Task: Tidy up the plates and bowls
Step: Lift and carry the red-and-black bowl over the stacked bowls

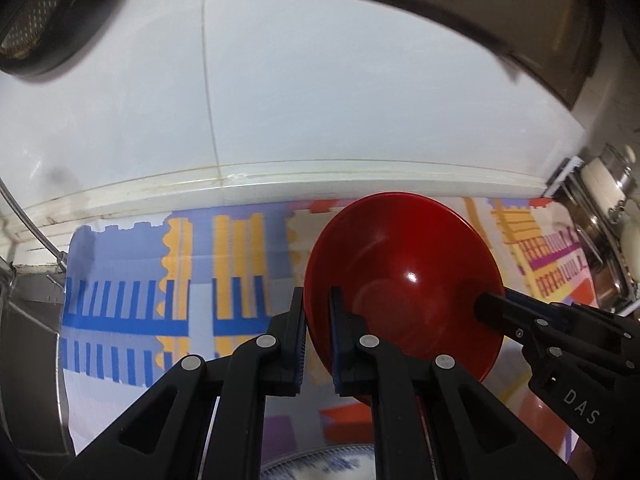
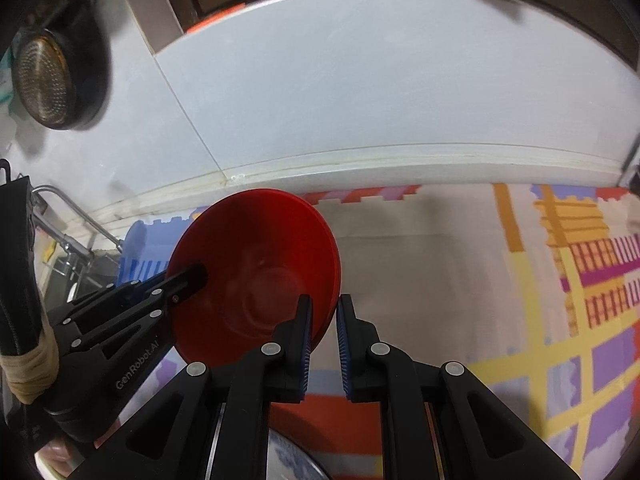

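A glossy red bowl hangs tilted above the patterned mat, held by both grippers on opposite sides of its rim. In the left wrist view my left gripper is shut on the bowl's left rim, one blue pad inside and one outside. My right gripper reaches in from the right and clamps the far rim. The right wrist view mirrors this: the right gripper pinches the right edge of the red bowl, and the left gripper holds the opposite rim. A blue-and-white plate peeks out below, mostly hidden by the fingers.
A colourful patterned mat covers the counter below a white tiled wall. A black pan hangs at upper left. A faucet and sink lie to the left. Metal pots on a rack stand at the right.
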`<state>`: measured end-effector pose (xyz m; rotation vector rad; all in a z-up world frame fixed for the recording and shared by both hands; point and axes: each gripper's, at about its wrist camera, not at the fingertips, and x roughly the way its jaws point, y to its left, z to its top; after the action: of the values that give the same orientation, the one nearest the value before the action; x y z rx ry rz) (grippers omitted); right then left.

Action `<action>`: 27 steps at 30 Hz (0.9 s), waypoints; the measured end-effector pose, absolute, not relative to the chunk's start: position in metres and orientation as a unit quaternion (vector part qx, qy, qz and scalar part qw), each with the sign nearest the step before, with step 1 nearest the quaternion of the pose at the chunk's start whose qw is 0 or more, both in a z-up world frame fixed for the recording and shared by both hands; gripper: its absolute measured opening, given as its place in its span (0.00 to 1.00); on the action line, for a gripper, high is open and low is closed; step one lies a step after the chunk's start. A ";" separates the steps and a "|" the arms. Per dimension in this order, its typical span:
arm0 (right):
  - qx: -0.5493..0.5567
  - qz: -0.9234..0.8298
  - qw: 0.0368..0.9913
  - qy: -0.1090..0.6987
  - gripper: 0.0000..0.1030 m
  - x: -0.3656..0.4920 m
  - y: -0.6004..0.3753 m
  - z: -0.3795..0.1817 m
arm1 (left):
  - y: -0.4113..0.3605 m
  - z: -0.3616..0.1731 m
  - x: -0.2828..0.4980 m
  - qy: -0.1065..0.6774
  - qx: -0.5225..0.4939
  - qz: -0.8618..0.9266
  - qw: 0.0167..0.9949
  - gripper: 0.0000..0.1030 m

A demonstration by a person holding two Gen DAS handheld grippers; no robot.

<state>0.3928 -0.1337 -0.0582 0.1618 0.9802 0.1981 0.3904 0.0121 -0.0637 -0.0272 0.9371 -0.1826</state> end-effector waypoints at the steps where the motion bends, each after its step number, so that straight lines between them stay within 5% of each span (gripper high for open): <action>1: 0.080 0.093 0.876 0.467 0.13 0.387 -0.138 -0.056 | 0.007 -0.061 0.385 0.448 -0.013 -0.091 0.889 0.11; 27: 0.113 0.016 0.904 0.412 0.13 0.241 -0.236 -0.026 | -0.102 -0.024 0.282 0.416 0.015 -0.181 0.891 0.11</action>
<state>0.2407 -0.2363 -0.0257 0.2332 0.8510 0.0334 0.2818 -0.1015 -0.0235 0.0320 0.8628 -0.3763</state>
